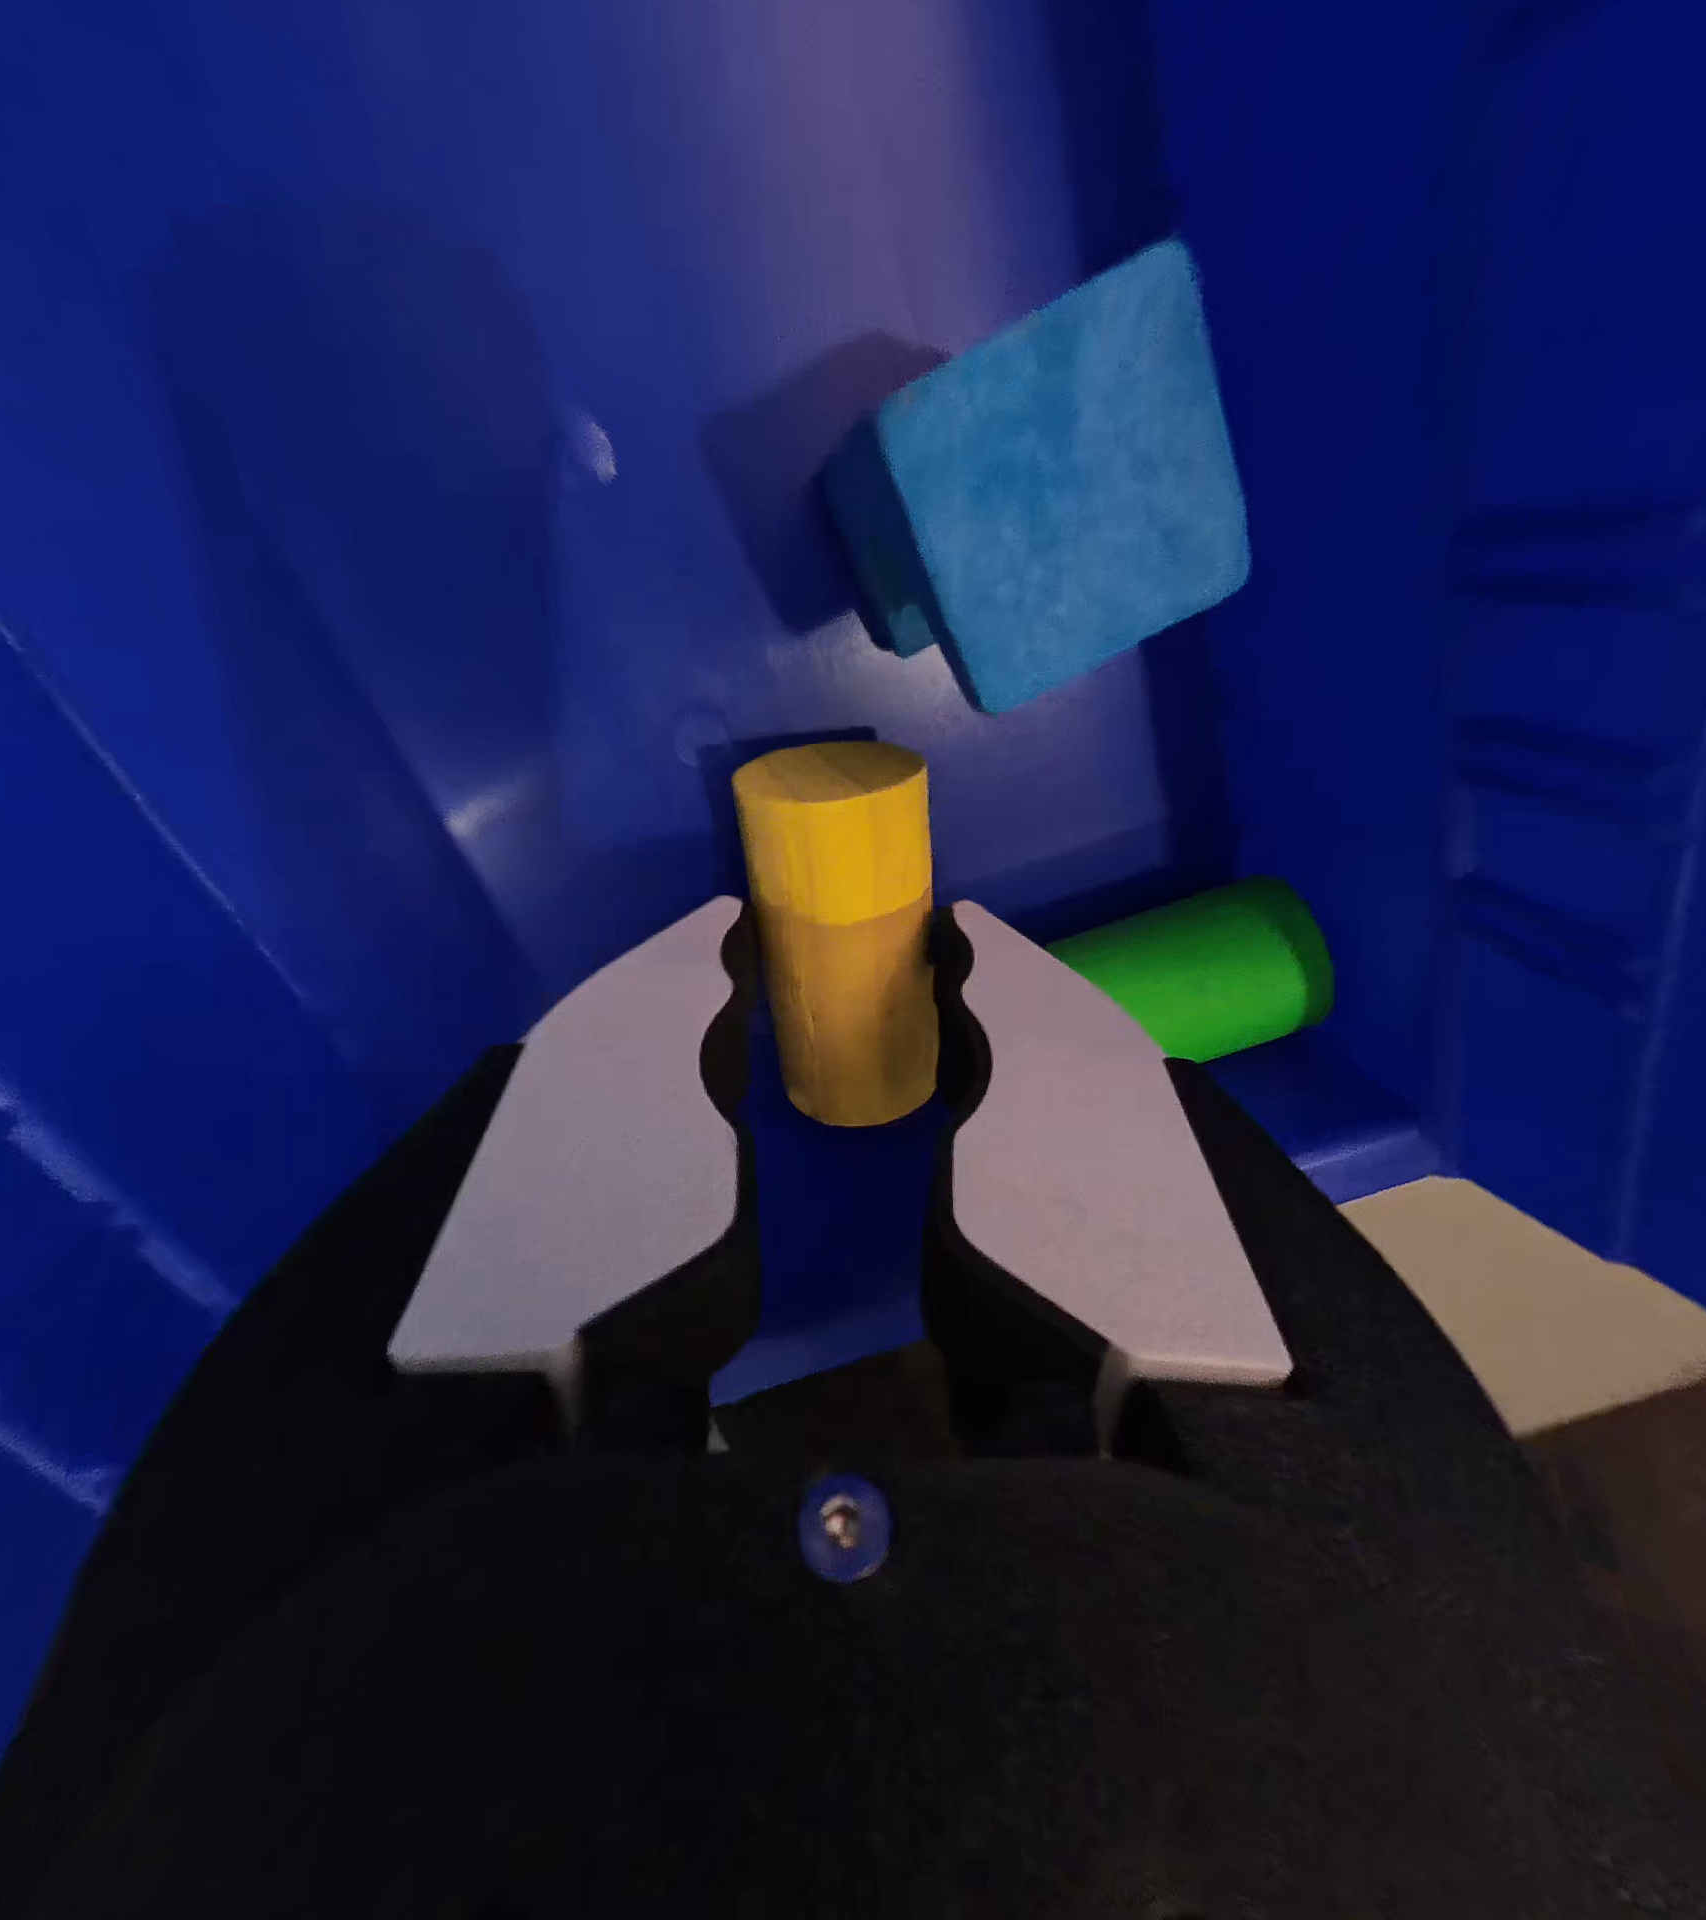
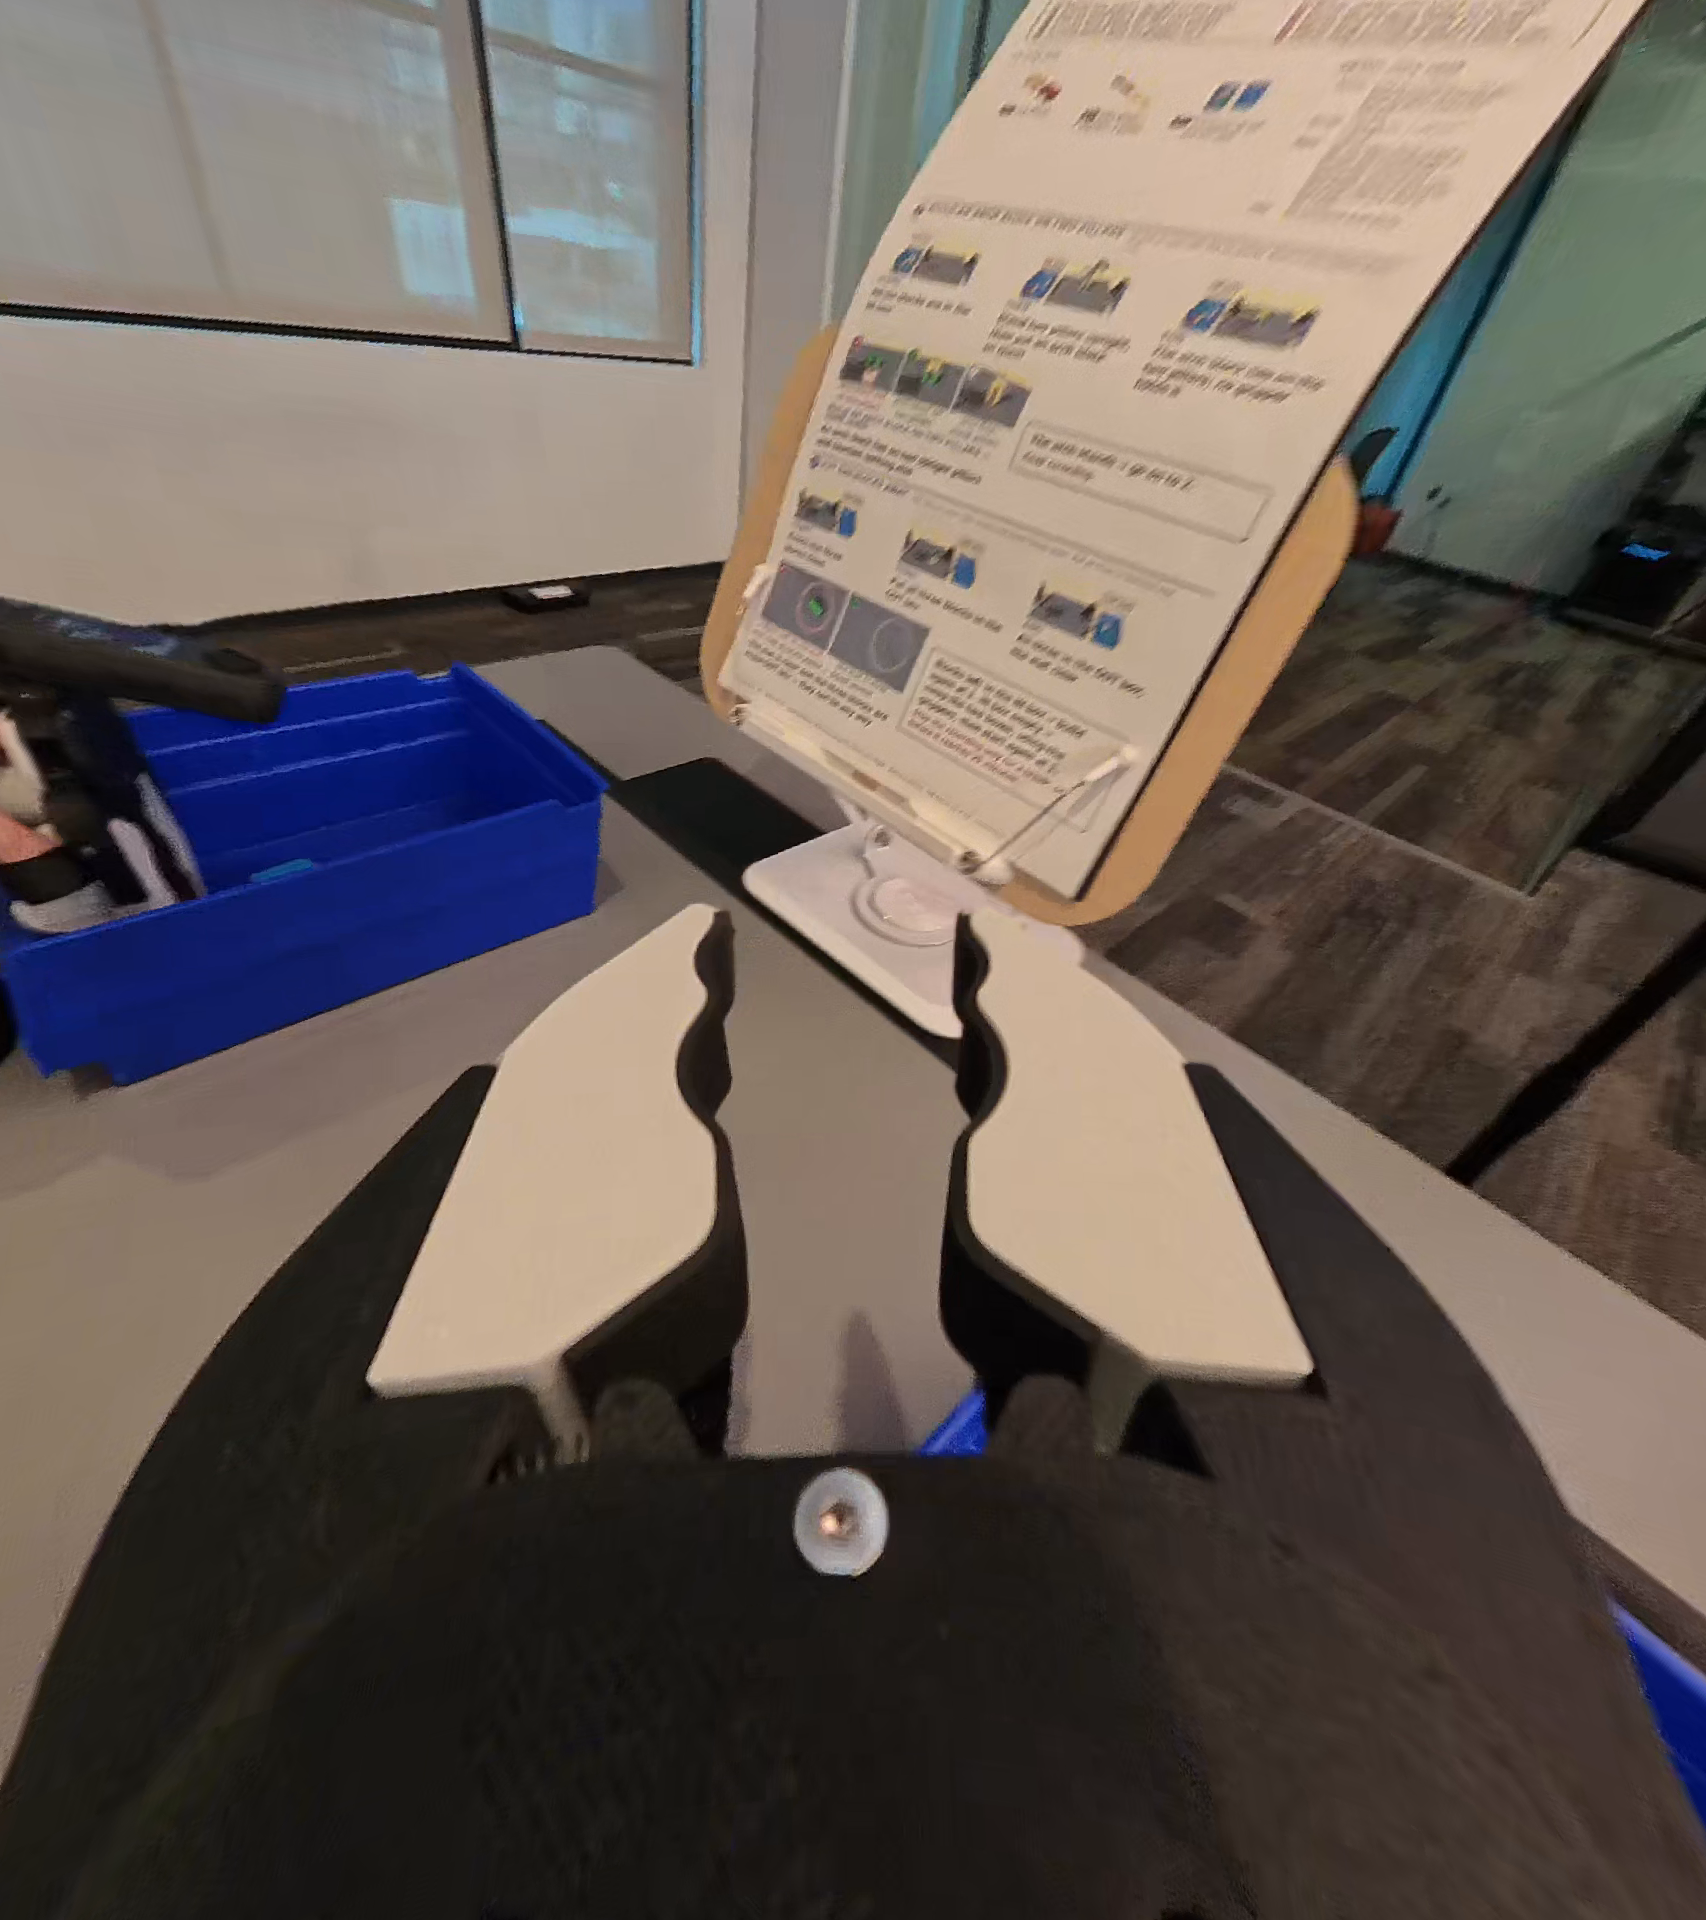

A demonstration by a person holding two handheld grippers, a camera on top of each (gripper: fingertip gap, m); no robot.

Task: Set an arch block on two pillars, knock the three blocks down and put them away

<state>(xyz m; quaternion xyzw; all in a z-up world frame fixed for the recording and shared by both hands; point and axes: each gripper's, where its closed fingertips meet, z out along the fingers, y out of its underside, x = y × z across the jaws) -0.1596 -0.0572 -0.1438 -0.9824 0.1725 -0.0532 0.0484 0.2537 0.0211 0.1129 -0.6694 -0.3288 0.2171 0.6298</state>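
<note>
Left tongs point(image 1: 838, 925) pinch yellow cylinder point(image 1: 841, 925) seemingly clear of bin wall point(image 1: 205, 623); right tongs point(image 2: 838, 935) spread

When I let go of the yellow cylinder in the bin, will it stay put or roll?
Probably rolls or topples: the yellow cylinder is round and taller than wide. Its painted wood looks rigid, so a short drop shouldn't hurt it. The bin walls, green cylinder and blue block should stop it quickly.

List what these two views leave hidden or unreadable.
- Left wrist view: the yellow cylinder's lower sides, covered by the left claw.
- Left wrist view: the green cylinder's near end, behind a claw finger.
- Right wrist view: the blue bin's contents, screened by its wall.
- Right wrist view: the instruction sheet, blurred.
</note>
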